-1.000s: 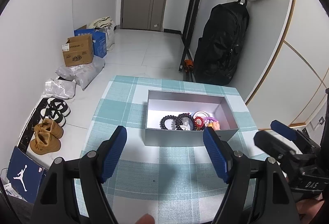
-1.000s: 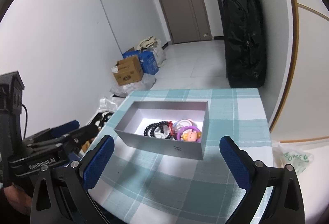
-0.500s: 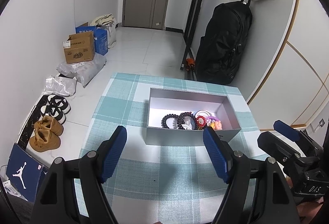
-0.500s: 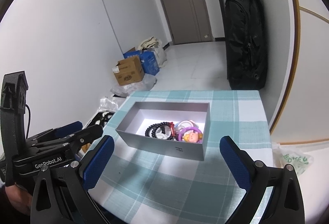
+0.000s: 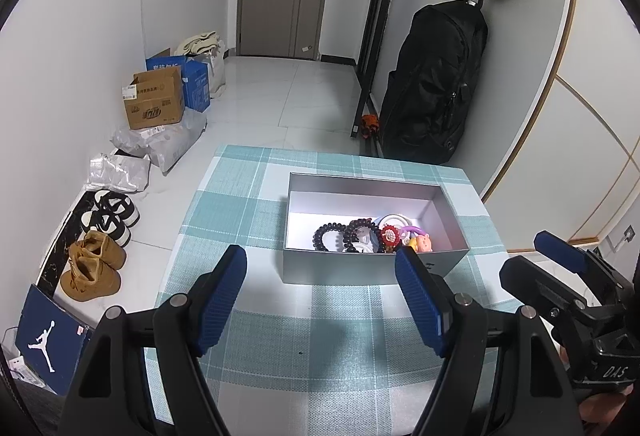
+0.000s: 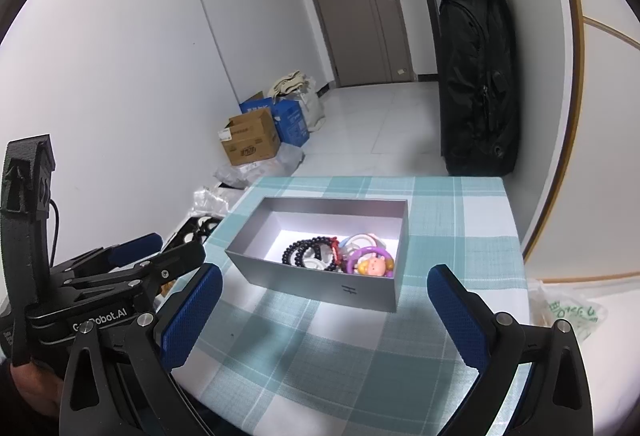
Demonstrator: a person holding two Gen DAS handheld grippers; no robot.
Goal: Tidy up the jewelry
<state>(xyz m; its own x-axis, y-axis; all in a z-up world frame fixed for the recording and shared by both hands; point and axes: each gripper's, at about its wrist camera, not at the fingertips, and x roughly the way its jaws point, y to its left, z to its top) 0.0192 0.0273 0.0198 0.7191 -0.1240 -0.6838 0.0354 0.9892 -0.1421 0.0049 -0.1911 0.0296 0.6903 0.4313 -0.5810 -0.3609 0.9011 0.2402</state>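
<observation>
A grey open box [image 5: 360,270] [image 6: 320,286] sits on the teal plaid tablecloth [image 5: 320,336] [image 6: 344,348]. Inside it lie dark bead bracelets [image 5: 332,236] [image 6: 300,250], white and purple rings [image 6: 366,252] and a small doll charm [image 5: 423,243] [image 6: 374,267], bunched toward one end. My left gripper [image 5: 326,298] hovers over the cloth in front of the box, open, nothing between its blue pads. My right gripper [image 6: 324,312] is also open and empty, on the near side of the box. Each gripper shows at the edge of the other's view.
The table is small; its far edge meets a black bag [image 5: 432,88] against the wall. On the floor to the left lie shoes [image 5: 94,268], a cardboard box [image 5: 154,104], plastic parcels [image 5: 168,140] and a blue shoebox [image 5: 44,340]. A plastic bag [image 6: 568,310] lies to the right.
Both views have tilted slightly, so the box sits a little higher in the frames. Nothing was picked up or released, and both grippers stay open.
</observation>
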